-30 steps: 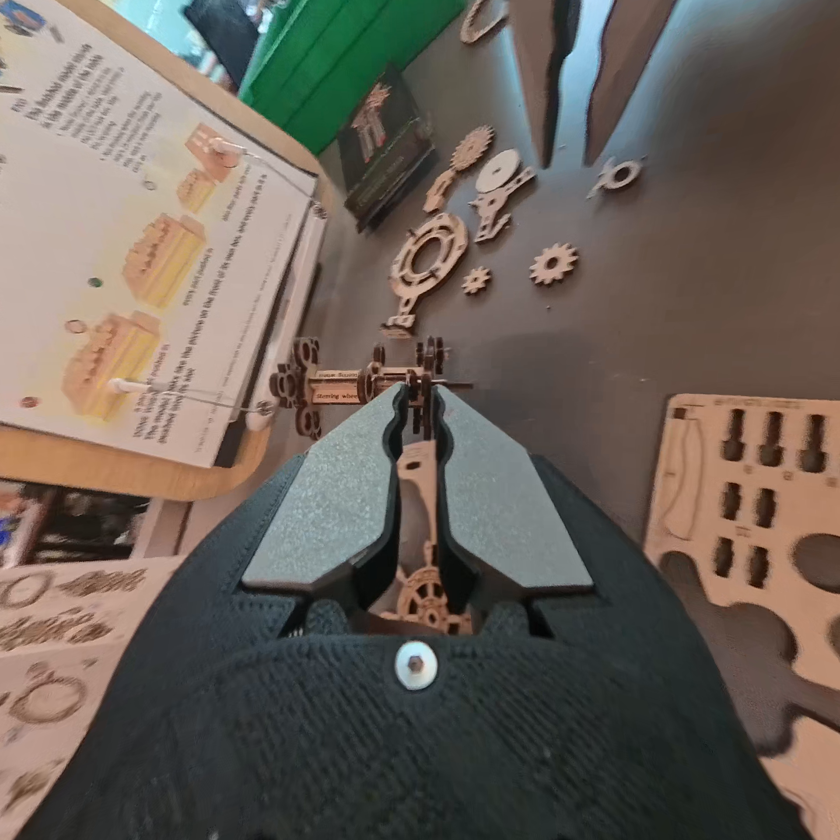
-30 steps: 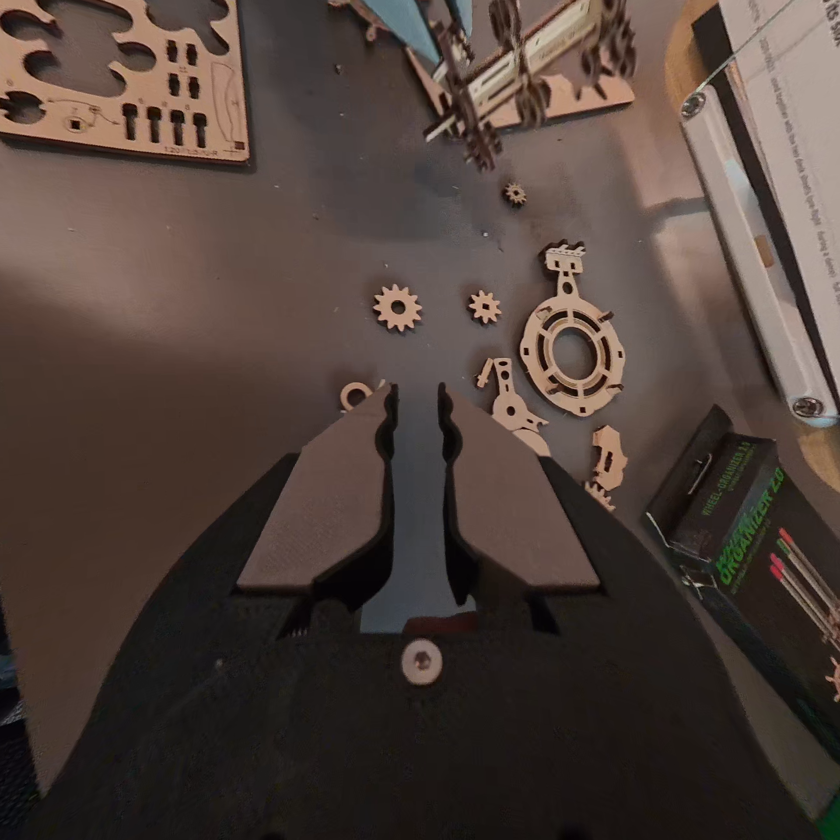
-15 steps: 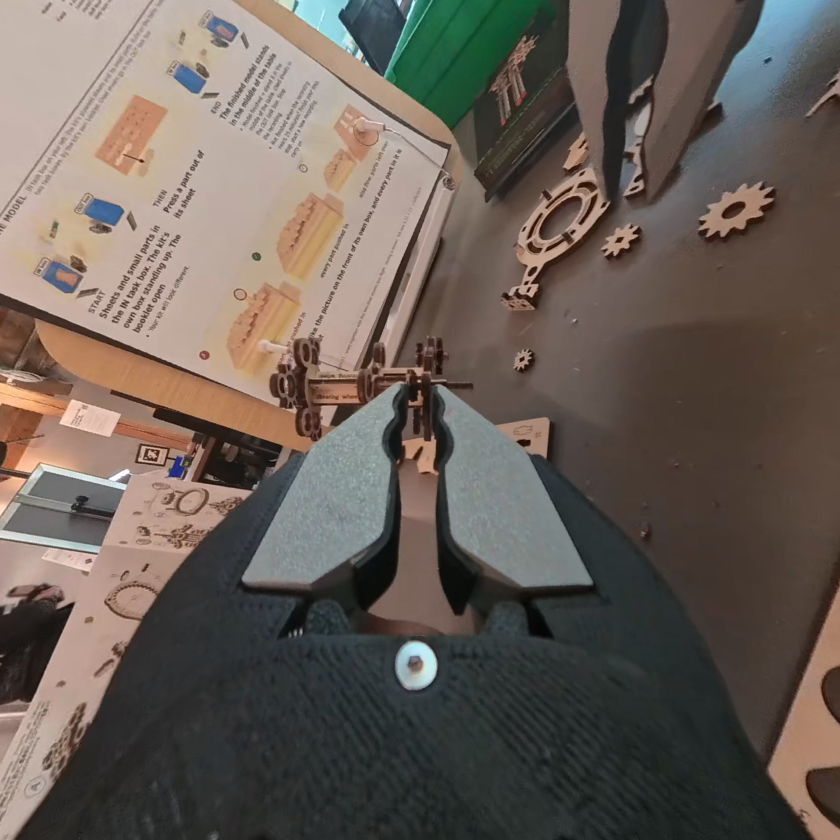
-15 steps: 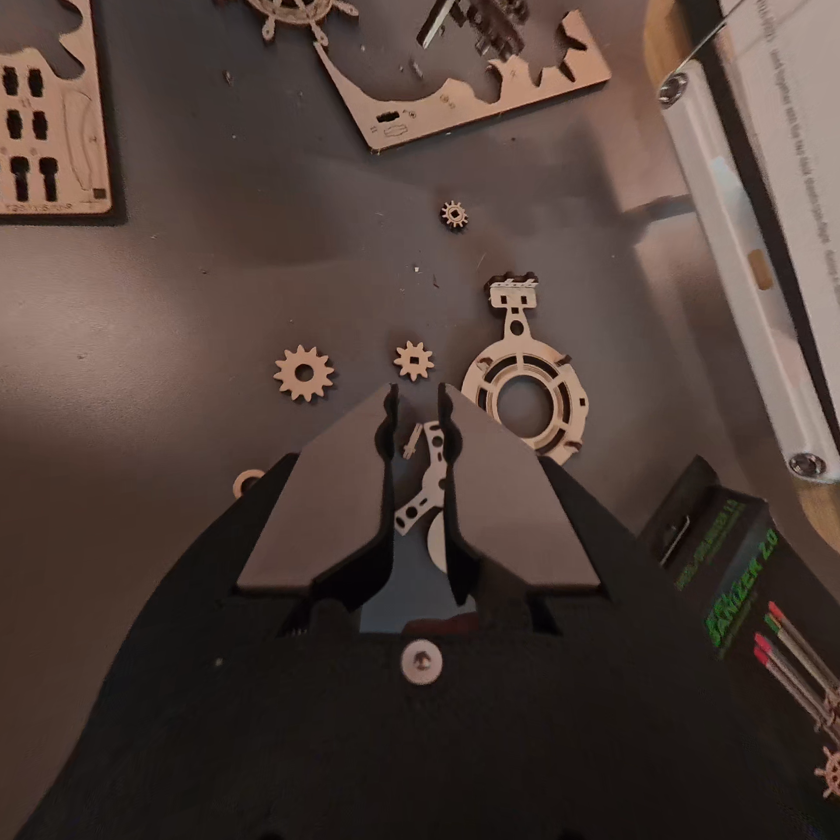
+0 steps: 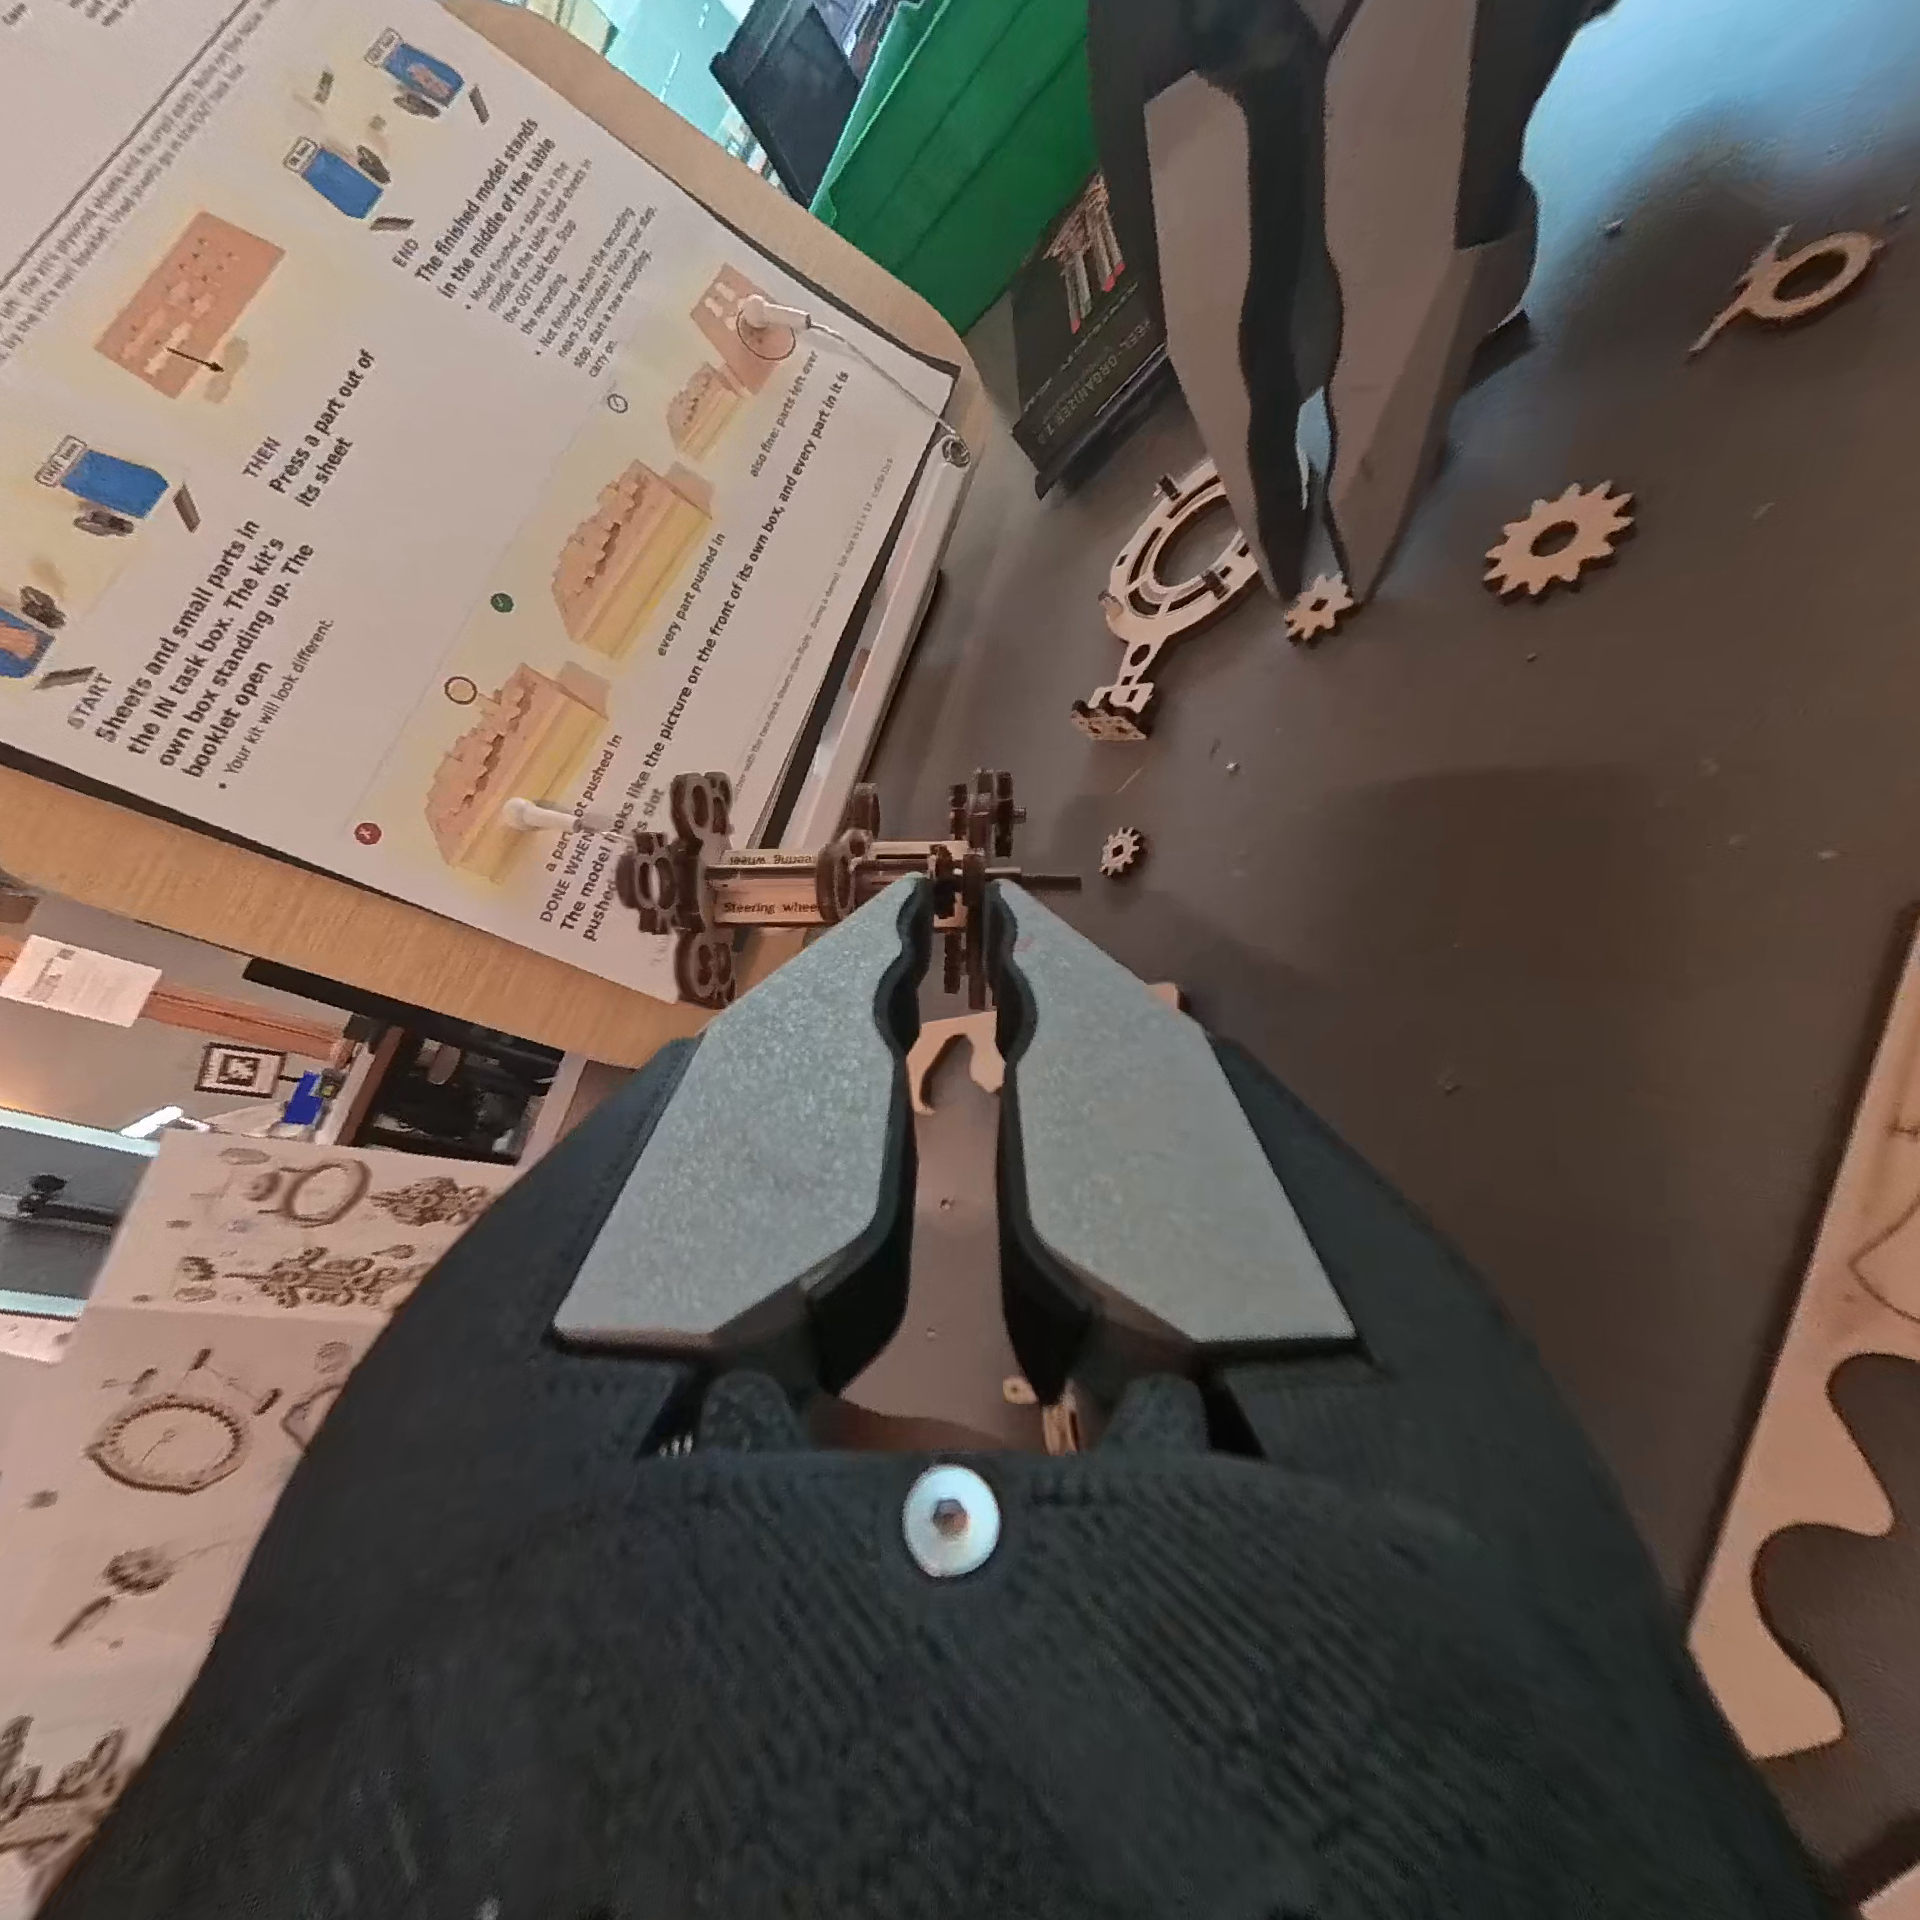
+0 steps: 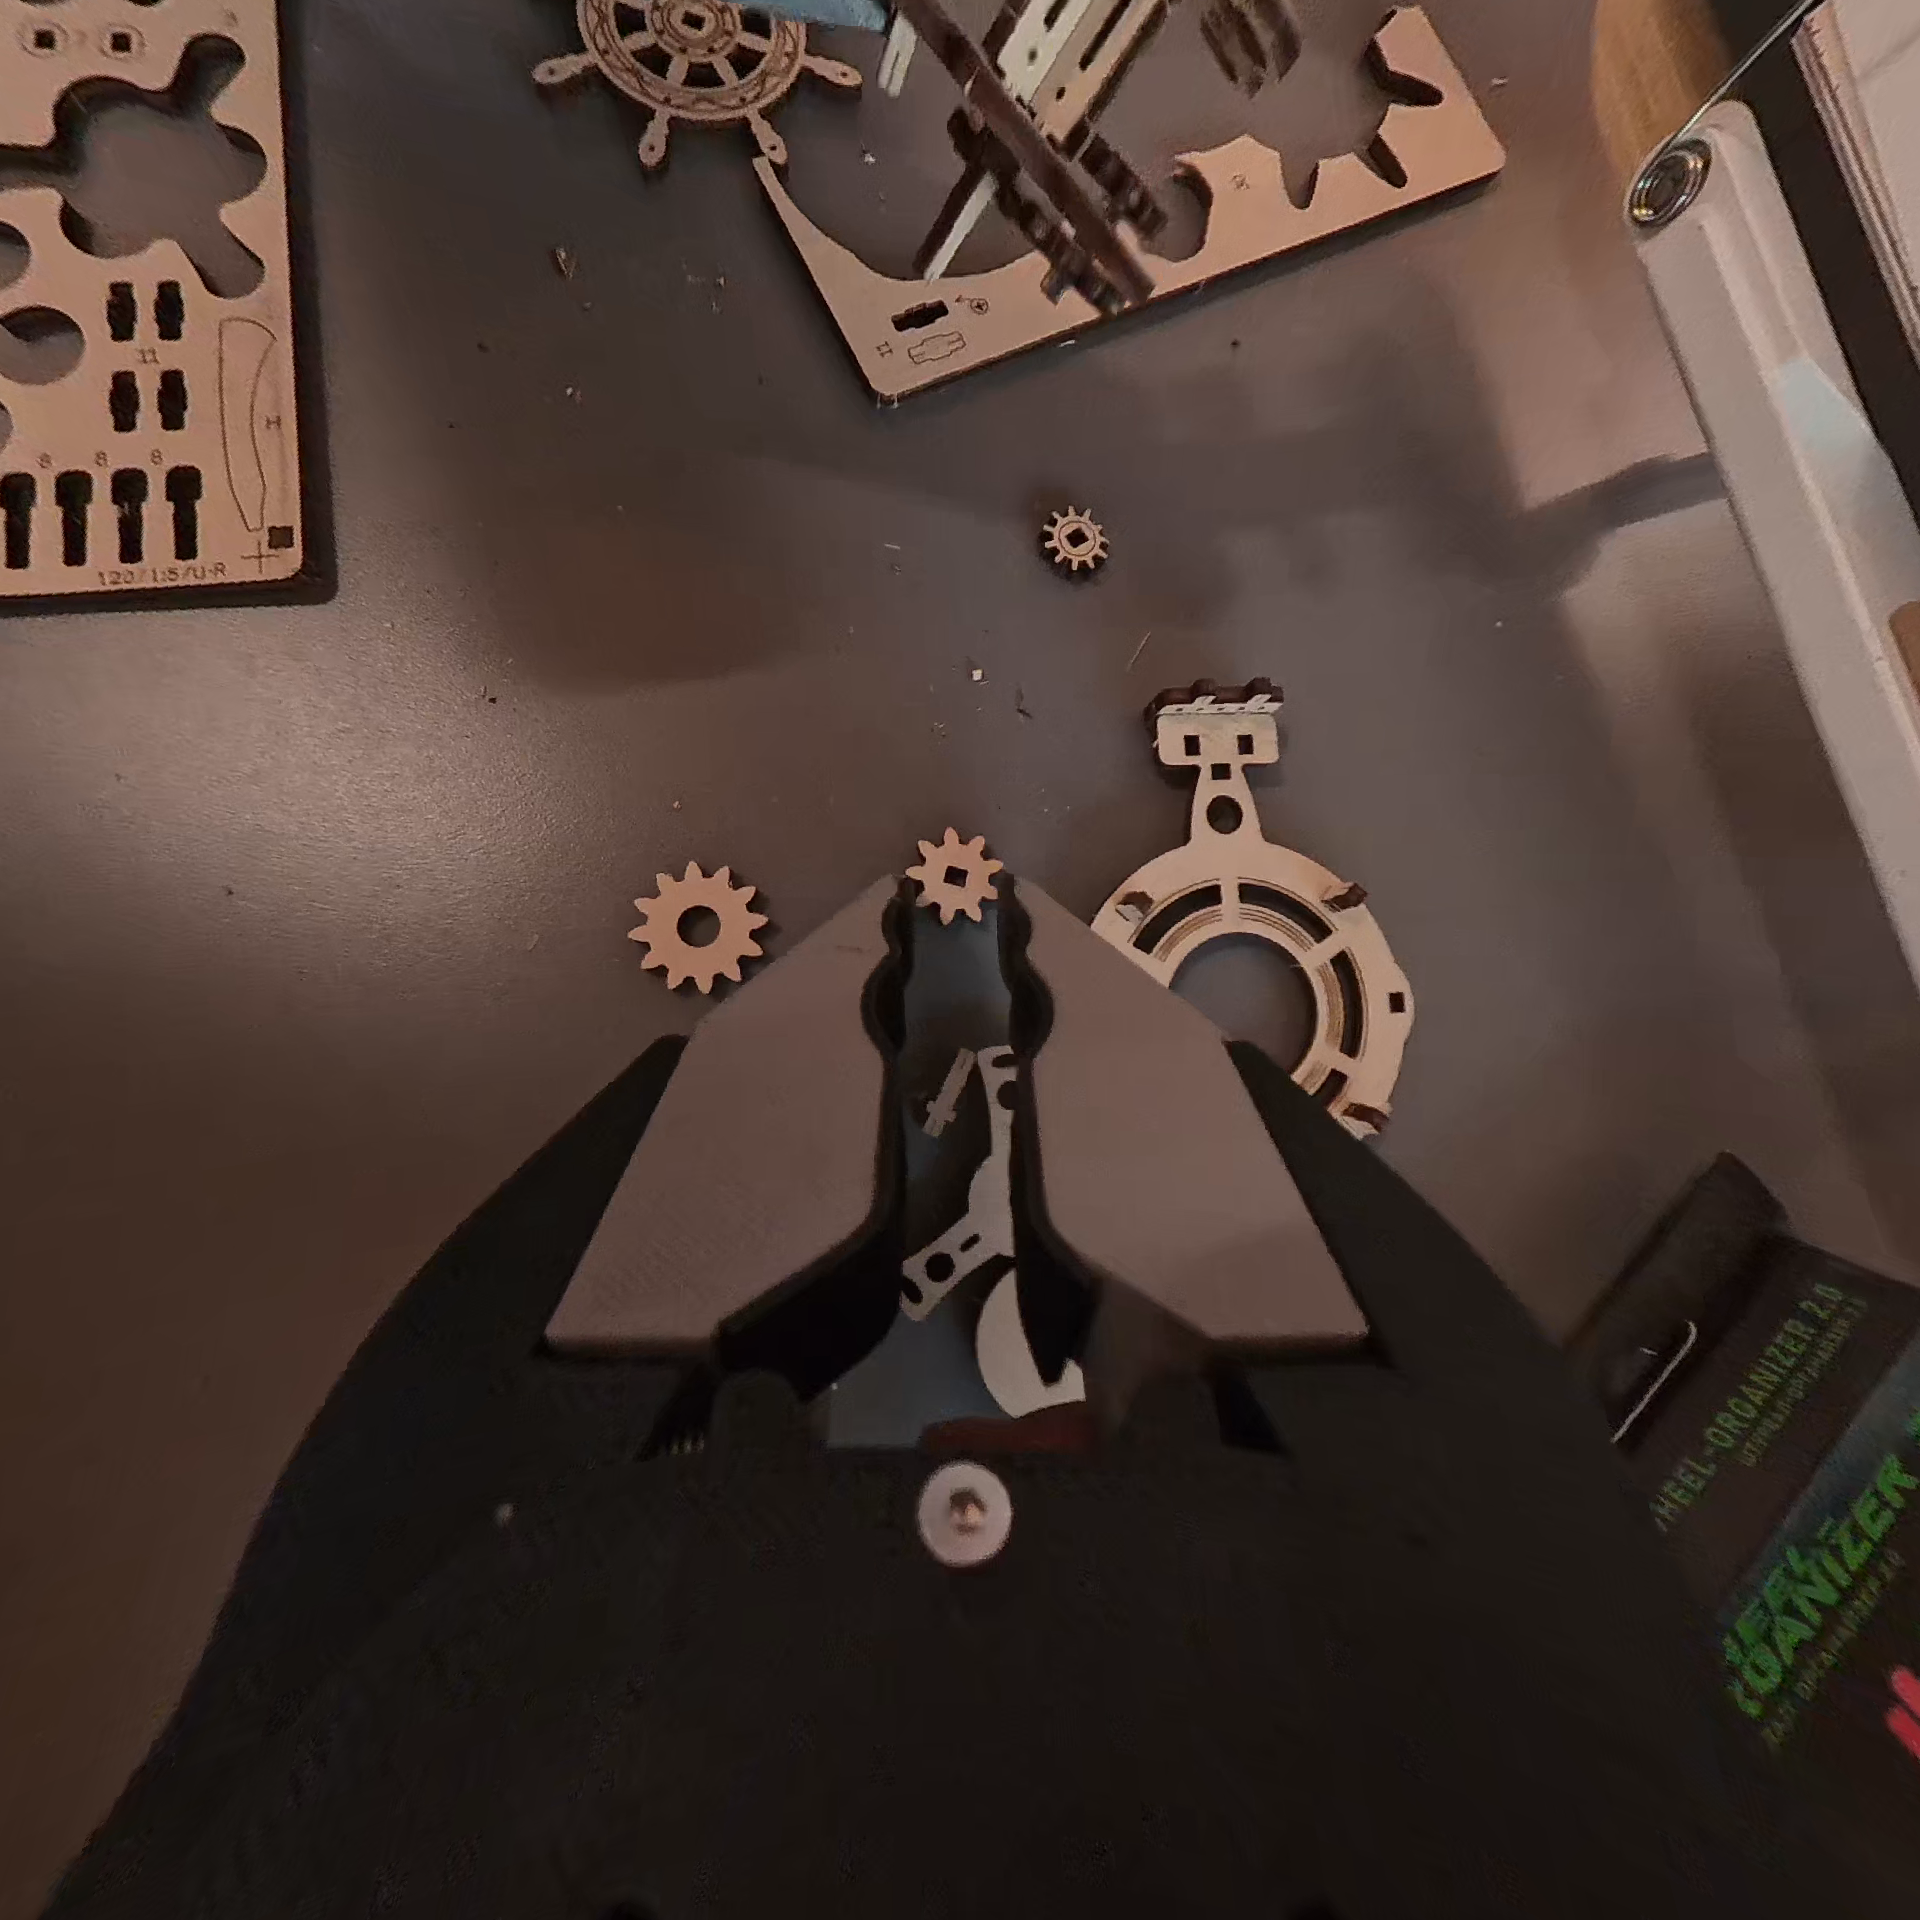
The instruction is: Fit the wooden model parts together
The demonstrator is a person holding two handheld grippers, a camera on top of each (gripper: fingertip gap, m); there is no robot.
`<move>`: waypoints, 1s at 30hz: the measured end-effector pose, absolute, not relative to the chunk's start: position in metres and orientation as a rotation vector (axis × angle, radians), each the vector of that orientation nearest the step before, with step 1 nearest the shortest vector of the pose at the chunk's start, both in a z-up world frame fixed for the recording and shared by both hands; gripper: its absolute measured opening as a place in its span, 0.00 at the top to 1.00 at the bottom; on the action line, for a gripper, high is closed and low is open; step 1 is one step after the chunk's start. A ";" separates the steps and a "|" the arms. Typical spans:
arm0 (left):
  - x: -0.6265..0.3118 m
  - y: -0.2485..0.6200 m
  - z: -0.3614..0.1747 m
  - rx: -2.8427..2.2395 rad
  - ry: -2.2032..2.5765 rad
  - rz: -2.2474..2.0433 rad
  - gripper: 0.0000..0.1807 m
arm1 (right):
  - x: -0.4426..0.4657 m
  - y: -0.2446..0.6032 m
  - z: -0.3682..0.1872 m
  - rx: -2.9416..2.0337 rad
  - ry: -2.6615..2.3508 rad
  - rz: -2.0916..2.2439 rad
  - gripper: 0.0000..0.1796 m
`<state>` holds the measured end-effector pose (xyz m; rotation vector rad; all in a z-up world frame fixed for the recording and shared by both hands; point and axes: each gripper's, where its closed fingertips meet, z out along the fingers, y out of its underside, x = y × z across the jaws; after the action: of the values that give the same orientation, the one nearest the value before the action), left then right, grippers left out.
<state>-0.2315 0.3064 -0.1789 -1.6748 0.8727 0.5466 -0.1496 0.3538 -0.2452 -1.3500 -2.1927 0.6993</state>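
Now, in the left wrist view, your left gripper is clenched on the partly built wooden axle assembly, a dark shaft strung with gear-like discs that juts out to the left, held above the dark table. Behind it a propped instruction sheet fills the upper left. Farther off, your right gripper points down at the table with its tips either side of a small gear, just beside a wooden ring piece; a larger gear lies to its right. In the right wrist view, your right gripper is released, jaws slightly parted, with the small gear sitting right at the fingertips, flat on the table. The larger gear lies to its left, the ring piece to its right, a tiny dark gear beyond. The held assembly hangs at the top, over a cut-out sheet. The step in hand looks like picking up the small gear. To do it well, centre it between the tips, press low, close gently on its toothed rim, and keep the left grip firm and level so the shaft is ready to receive it.
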 end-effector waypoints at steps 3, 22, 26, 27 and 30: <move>-0.227 0.306 -0.176 -1.675 0.828 0.465 0.96 | -0.153 0.345 -0.236 -1.332 -2.157 0.773 1.00; -0.219 0.310 -0.189 -1.687 0.870 0.479 0.96 | -0.172 0.349 -0.245 -1.432 -2.084 0.680 0.87; -0.218 0.310 -0.189 -1.703 0.844 0.427 0.97 | -0.175 0.344 -0.246 -1.467 -2.069 0.734 0.91; -0.217 0.310 -0.189 -1.708 0.829 0.394 0.96 | -0.176 0.344 -0.247 -1.480 -2.064 0.749 0.92; -0.217 0.310 -0.188 -1.723 0.789 0.322 0.96 | -0.175 0.344 -0.247 -1.495 -2.051 0.777 0.92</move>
<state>-0.2168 0.3099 -0.1875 -1.7230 0.7894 0.3224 -0.1755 0.3444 -0.2467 -1.4947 -2.0512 0.7765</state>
